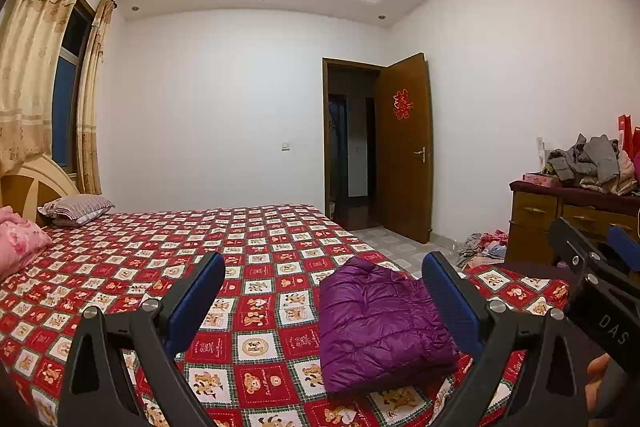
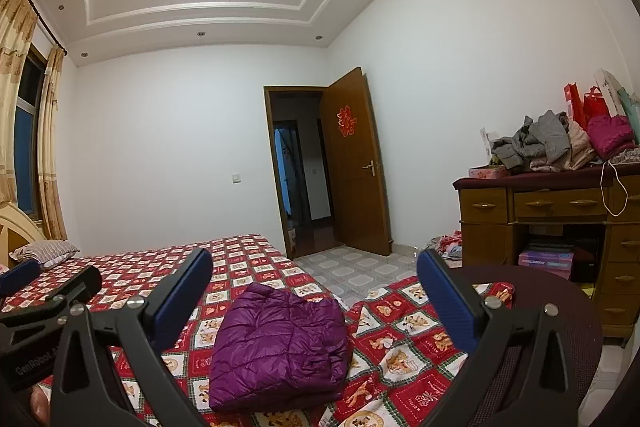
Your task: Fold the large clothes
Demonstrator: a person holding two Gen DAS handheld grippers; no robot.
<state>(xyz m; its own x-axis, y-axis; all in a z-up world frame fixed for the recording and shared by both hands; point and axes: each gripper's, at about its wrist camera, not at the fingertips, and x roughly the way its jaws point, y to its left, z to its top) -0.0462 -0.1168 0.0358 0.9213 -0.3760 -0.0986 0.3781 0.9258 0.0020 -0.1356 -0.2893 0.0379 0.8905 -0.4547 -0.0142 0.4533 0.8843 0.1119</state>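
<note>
Above the bed's near end, the left gripper (image 1: 324,301) was held with its blue-padded fingers (image 1: 196,301) spread wide, nothing between them. The right gripper (image 2: 314,297) was likewise spread wide and empty, raised over the same end of the bed; in the left wrist view it was seen at the right edge (image 1: 592,259), just beside the left one.

A purple quilted jacket (image 2: 278,347) was seen folded into a compact rectangle, lying flat on the red checked bedspread (image 2: 404,343) near the bed's foot corner, touched by neither gripper. In the left wrist view the jacket (image 1: 380,323) was partly covered by that gripper's right finger. The bedspread's corner was rumpled by the jacket.

A striped pillow (image 1: 76,209) was noted at the headboard end, with pink bedding (image 1: 20,243) near it at the left edge. Beige curtains (image 1: 36,67) were hung at the window on the left. A brown wooden door (image 2: 354,163) with a red paper cutting stood open on the far wall. A wooden dresser (image 2: 560,227) was placed along the right wall, with a heap of grey and pink clothes (image 2: 548,143) on top and red gift bags behind. More clothes (image 1: 486,247) were left on the tiled floor by the dresser. A dark rounded chair back (image 2: 540,327) was seen under the right gripper's right finger.
</note>
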